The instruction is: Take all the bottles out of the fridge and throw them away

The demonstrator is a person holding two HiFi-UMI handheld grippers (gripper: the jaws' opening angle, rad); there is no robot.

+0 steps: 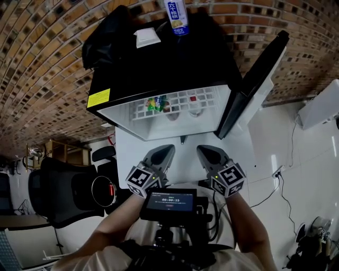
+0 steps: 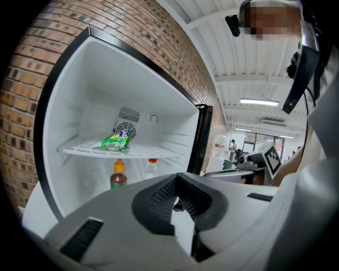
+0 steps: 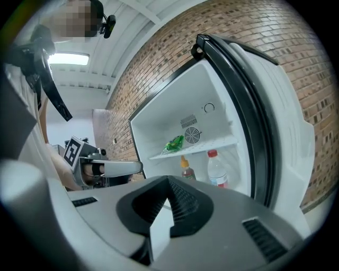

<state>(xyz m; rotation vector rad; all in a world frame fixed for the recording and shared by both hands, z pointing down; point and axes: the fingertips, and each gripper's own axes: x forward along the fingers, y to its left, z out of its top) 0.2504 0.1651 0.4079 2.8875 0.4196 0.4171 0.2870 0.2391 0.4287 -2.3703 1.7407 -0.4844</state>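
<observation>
A small black fridge (image 1: 159,69) stands open in front of me, its door (image 1: 254,84) swung out to the right. Under its white wire shelf (image 2: 90,151) stand two bottles: a dark one with an orange cap (image 2: 118,177) (image 3: 186,168) and a clear one with a red cap (image 2: 152,166) (image 3: 217,169). The red cap (image 1: 193,98) shows through the shelf in the head view. My left gripper (image 1: 168,150) (image 2: 177,198) and right gripper (image 1: 204,151) (image 3: 169,204) are side by side short of the opening, both shut and holding nothing.
A green snack packet (image 1: 157,103) (image 2: 116,141) lies on the wire shelf. On top of the fridge stand a white bottle with a blue label (image 1: 177,16) and a white box (image 1: 146,37). A black office chair (image 1: 63,190) is at the left; cables (image 1: 280,190) cross the floor at the right.
</observation>
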